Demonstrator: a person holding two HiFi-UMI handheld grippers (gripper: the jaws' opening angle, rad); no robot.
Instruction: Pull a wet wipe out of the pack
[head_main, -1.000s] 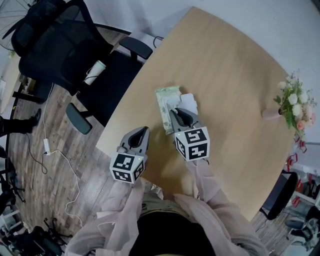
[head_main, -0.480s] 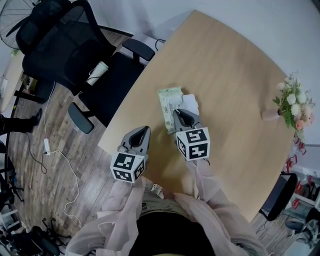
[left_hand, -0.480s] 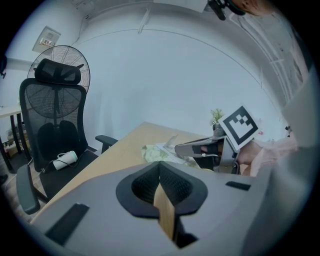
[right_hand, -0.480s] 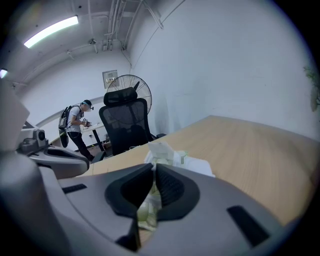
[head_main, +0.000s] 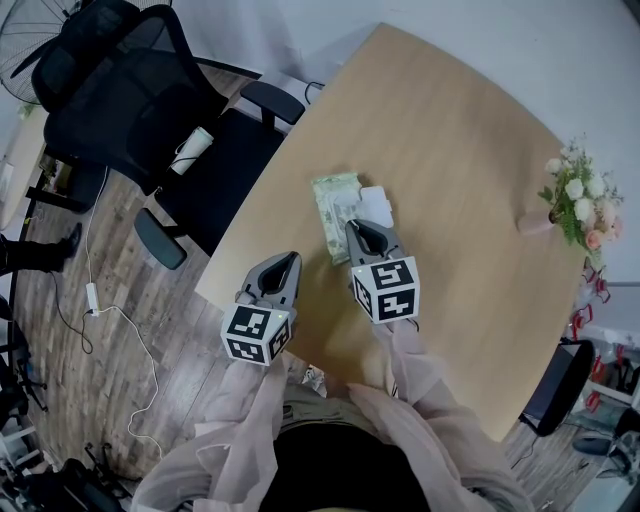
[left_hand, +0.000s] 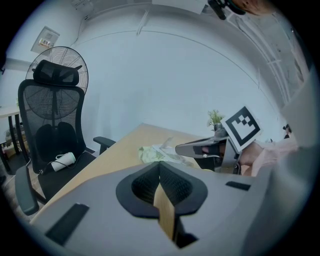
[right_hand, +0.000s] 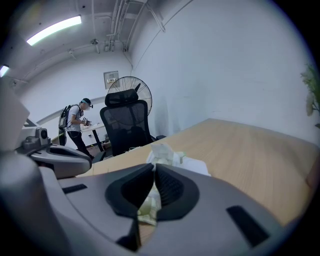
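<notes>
A green wet-wipe pack (head_main: 334, 205) lies on the wooden table (head_main: 470, 170), with a white wipe (head_main: 374, 206) spread beside its top. My right gripper (head_main: 358, 230) sits over the pack's near end. Its jaws have just been closing, and in the right gripper view the right gripper (right_hand: 152, 167) pinches a white wipe (right_hand: 161, 151) that sticks up from the pack (right_hand: 148, 212). My left gripper (head_main: 288, 262) hovers near the table's left edge, apart from the pack. The left gripper (left_hand: 159, 167) is shut with nothing in it, and the pack (left_hand: 150, 153) lies ahead of it.
A black office chair (head_main: 130, 95) with a white object (head_main: 190, 147) on its seat stands left of the table. A vase of flowers (head_main: 578, 205) stands at the table's right edge. A fan (right_hand: 131, 86) and a person (right_hand: 77, 125) are far behind.
The right gripper's jaws have narrowed from open to shut over the pack's top. Neither hand has shifted noticeably.
</notes>
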